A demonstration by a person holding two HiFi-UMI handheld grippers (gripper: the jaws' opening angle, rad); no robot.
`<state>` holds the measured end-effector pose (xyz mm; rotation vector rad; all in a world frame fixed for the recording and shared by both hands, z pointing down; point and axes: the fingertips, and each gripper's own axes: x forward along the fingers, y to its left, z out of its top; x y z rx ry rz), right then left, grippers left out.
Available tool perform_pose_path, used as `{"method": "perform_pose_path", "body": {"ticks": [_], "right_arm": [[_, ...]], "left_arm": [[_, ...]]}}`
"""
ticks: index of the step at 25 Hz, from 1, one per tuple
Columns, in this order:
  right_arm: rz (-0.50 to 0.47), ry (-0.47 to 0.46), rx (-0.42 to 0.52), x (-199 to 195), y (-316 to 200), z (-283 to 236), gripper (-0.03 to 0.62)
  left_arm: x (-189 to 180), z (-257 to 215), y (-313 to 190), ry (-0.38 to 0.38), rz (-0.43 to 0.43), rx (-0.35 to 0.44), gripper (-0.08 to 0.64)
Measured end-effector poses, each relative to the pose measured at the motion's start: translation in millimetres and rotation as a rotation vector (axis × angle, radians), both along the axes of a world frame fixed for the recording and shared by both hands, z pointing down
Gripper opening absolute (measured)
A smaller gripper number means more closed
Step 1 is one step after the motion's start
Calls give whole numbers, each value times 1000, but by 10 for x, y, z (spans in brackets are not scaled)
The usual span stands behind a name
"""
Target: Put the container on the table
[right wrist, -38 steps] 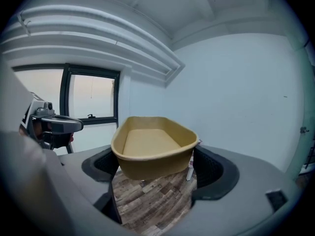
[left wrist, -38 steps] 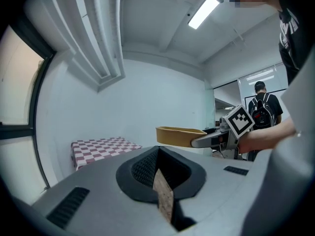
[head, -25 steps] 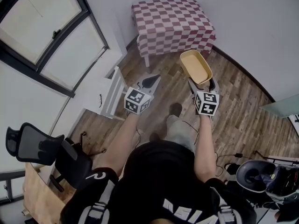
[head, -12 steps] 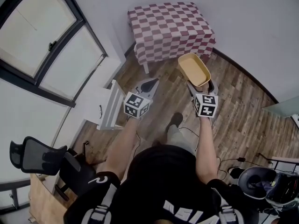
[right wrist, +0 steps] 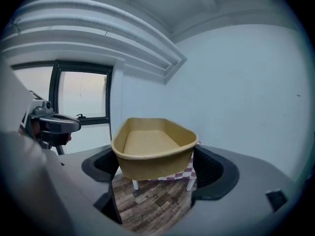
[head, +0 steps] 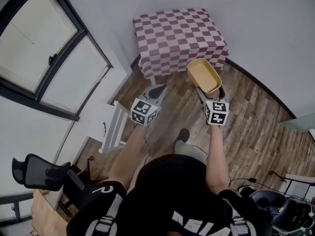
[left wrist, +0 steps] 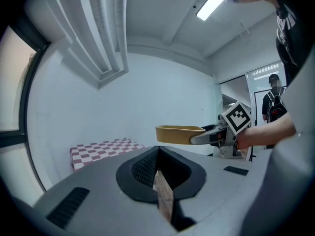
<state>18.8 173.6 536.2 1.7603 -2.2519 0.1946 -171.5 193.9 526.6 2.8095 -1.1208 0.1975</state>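
A tan oval container (head: 204,75) (right wrist: 152,149) hangs in the air, held by its near end in my right gripper (head: 210,89) (right wrist: 155,167), which is shut on it. The container is empty and sits roughly level, at the front right corner of the table (head: 177,33) with the red-and-white checked cloth. My left gripper (head: 156,90) (left wrist: 158,175) is shut with nothing in it, to the left of the container and short of the table's front edge. The left gripper view shows the container (left wrist: 179,134) from the side, higher than the table (left wrist: 101,149).
A white stool (head: 110,127) stands on the wooden floor at the left, under a large window (head: 44,48). A black office chair (head: 34,173) is at the lower left. White walls close in behind the table. A person (left wrist: 272,102) stands in a doorway behind.
The person has stepped toward the table. Both grippers and the container are now closer to it, and the container's far end now reaches the table's front right corner.
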Motion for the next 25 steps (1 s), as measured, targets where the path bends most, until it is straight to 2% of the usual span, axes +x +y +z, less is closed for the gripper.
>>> {"method": "perform_pose_path", "body": {"ticks": [12,25], "right_arm": [[-23,1,0,368,-1028,-98,480],[-44,-3,-1,694,-1638,-73,480]], "left_arm": [[396,-89,-994,-5,-20,-10,25],[754,-61,-1545,-22,-35,-16,25]]}}
